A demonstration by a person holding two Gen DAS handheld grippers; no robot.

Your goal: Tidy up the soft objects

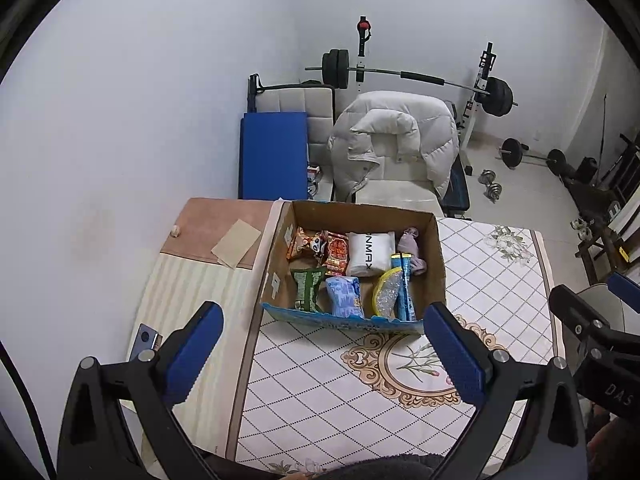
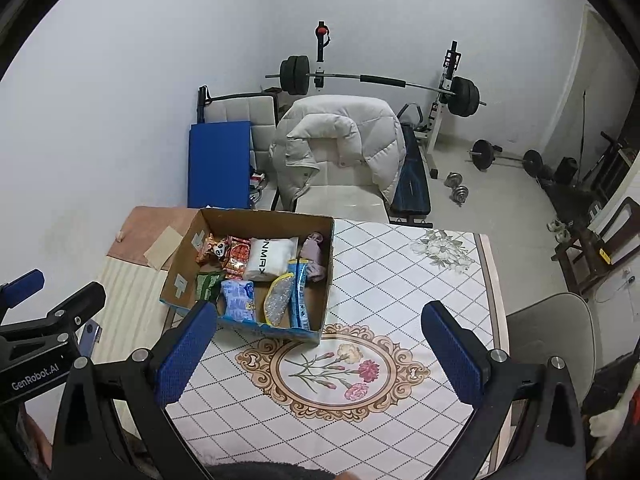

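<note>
Cardboard box [image 1: 434, 276], glossy plastic packets [image 1: 343, 295]

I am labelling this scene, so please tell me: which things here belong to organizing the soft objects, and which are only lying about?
Belong to the job:
cardboard box
white pack
snack packets
blue pouch
purple cloth
left gripper, open
right gripper, open

Only lying about:
white jacket
barbell
dumbbells
blue mat
phone
</note>
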